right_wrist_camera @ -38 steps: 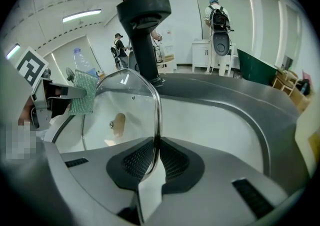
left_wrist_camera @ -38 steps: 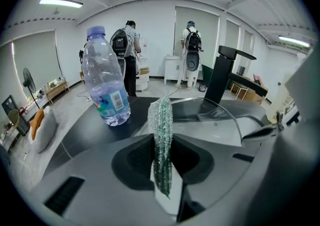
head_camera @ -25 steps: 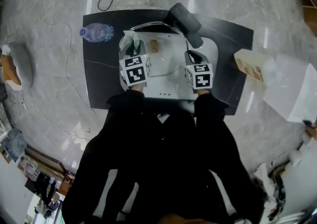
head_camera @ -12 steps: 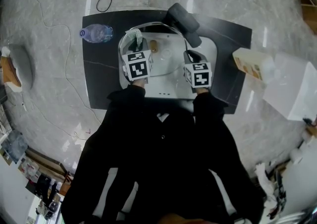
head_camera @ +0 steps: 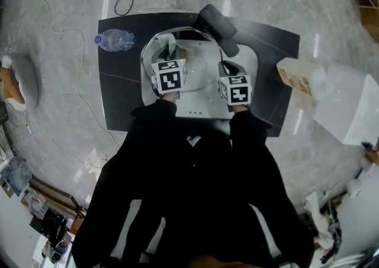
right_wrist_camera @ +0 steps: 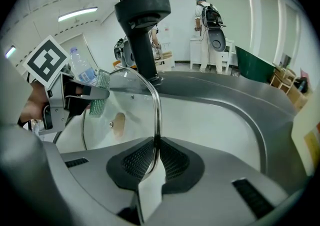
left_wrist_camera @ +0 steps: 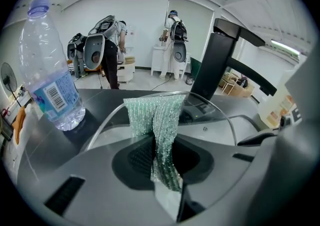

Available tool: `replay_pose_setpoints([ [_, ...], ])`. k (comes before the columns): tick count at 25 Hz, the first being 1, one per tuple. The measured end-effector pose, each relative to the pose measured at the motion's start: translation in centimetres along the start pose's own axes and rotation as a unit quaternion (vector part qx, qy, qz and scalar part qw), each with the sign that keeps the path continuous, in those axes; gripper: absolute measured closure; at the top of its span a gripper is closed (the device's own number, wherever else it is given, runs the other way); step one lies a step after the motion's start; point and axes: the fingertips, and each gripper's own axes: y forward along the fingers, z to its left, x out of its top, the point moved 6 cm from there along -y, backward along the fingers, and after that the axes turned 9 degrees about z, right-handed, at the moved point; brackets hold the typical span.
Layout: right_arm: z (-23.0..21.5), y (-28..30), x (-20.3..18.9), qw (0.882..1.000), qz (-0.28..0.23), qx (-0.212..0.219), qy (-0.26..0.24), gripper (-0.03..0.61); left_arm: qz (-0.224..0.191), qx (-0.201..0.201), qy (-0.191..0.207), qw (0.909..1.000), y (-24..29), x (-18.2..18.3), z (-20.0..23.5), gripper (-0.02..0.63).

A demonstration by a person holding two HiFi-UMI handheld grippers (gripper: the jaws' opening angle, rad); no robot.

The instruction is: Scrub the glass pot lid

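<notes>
The left gripper [left_wrist_camera: 167, 172] reaches forward, pinching a green cloth [left_wrist_camera: 157, 117] up by the lid [left_wrist_camera: 215, 115]. The right gripper [right_wrist_camera: 154, 157] is clamped on the lid's right rim, over the sink [right_wrist_camera: 215, 135].

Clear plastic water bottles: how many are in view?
1. The clear plastic water bottle is on the black slab, left of the white sink; the person's body may hide others.

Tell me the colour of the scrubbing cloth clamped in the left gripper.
The scrubbing cloth is pale green with a glittery sheen, clearest in the left gripper view.
</notes>
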Motion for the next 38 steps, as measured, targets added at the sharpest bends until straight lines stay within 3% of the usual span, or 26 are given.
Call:
replay_pose_setpoints([
  [17,0.0,-0.1,0.0,1.000,-0.005,0.004,0.006,0.538,0.001,-0.022,0.027,0.9994,0.8,1.0,-3.0,0.540],
  [27,0.1,-0.3,0.1,1.000,-0.003,0.006,0.012,0.538,0.013,-0.057,0.060,0.9965,1.2,1.8,-5.8,0.538],
  [38,0.4,-0.5,0.1,1.000,-0.001,0.011,0.019,0.538,0.015,-0.080,0.054,0.9952,1.6,1.6,-7.6,0.540],
])
